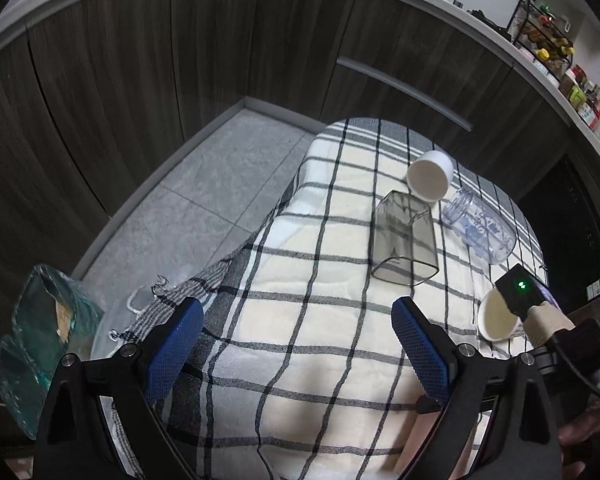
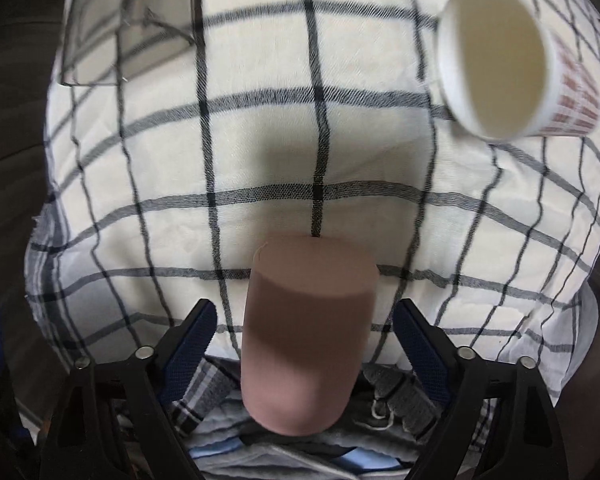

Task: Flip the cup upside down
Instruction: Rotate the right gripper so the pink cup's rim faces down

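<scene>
The pink cup (image 2: 308, 332) stands bottom-up on the checked cloth (image 2: 260, 160) — right between the right hand-held gripper (image 2: 305, 336), whose jaws are wide open, not touching it.

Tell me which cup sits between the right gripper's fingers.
The pink-brown cup, between the open right gripper fingers, flat end facing the camera. The white printed cup and smoky square cup lie farther off on the checked cloth.
</scene>
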Action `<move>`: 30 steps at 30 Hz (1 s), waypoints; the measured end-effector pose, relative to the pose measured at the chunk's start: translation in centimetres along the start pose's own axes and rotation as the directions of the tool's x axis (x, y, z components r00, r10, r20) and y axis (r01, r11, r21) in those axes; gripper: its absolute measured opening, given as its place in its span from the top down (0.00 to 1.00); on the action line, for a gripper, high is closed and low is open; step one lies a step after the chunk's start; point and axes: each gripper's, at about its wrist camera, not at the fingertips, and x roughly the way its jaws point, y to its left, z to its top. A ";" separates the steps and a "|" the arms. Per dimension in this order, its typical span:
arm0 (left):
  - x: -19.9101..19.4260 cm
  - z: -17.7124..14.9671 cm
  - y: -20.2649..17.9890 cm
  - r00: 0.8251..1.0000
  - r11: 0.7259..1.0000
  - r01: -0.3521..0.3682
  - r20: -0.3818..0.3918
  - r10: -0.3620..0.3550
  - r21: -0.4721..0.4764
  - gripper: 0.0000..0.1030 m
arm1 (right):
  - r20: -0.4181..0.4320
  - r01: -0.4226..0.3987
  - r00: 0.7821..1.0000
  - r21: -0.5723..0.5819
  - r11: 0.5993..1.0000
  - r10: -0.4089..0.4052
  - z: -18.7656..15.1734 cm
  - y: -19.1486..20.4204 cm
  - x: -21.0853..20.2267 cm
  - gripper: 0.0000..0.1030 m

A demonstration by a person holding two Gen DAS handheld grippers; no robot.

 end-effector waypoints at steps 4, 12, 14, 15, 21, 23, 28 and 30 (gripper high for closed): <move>1.1 -0.1 0.5 1.000 1.000 0.008 -0.028 -0.009 -0.017 0.07 | -0.024 0.040 0.999 -0.004 0.999 -0.040 0.3 0.5 1.9 0.17; 2.0 -0.4 0.8 0.998 0.999 0.017 -0.056 -0.019 -0.030 0.07 | -0.021 0.051 0.998 -0.027 0.998 -0.052 -1.1 1.3 4.5 0.35; 1.9 -0.5 0.6 0.998 1.000 0.017 -0.052 -0.018 -0.026 0.07 | 0.001 0.051 0.999 -0.030 0.998 -0.051 -1.7 1.1 4.0 0.35; 1.7 -0.5 0.5 0.999 1.000 0.019 -0.046 -0.020 -0.023 0.07 | 0.008 0.044 0.999 -0.032 0.999 -0.044 -2.0 0.9 3.6 0.35; 0.7 -1.0 -0.1 0.999 0.999 0.033 -0.003 -0.033 -0.013 0.07 | 0.237 -0.006 0.971 -0.069 0.998 0.023 -6.6 3.3 -0.9 0.36; 0.5 -1.4 -0.2 0.999 0.999 0.039 0.015 -0.038 -0.015 0.07 | 0.351 -0.003 0.936 -0.083 0.997 0.032 -8.4 3.6 -2.5 0.36; 0.5 -2.3 -0.6 0.998 1.000 0.027 0.060 -0.026 -0.010 0.07 | 0.673 0.100 0.740 -0.087 0.991 -0.016 -11.5 2.6 -7.4 0.36; 0.9 -2.8 -0.9 0.997 1.000 0.017 0.071 -0.017 0.003 0.07 | 0.781 0.126 0.624 -0.055 0.990 -0.036 -12.2 1.3 -8.6 0.36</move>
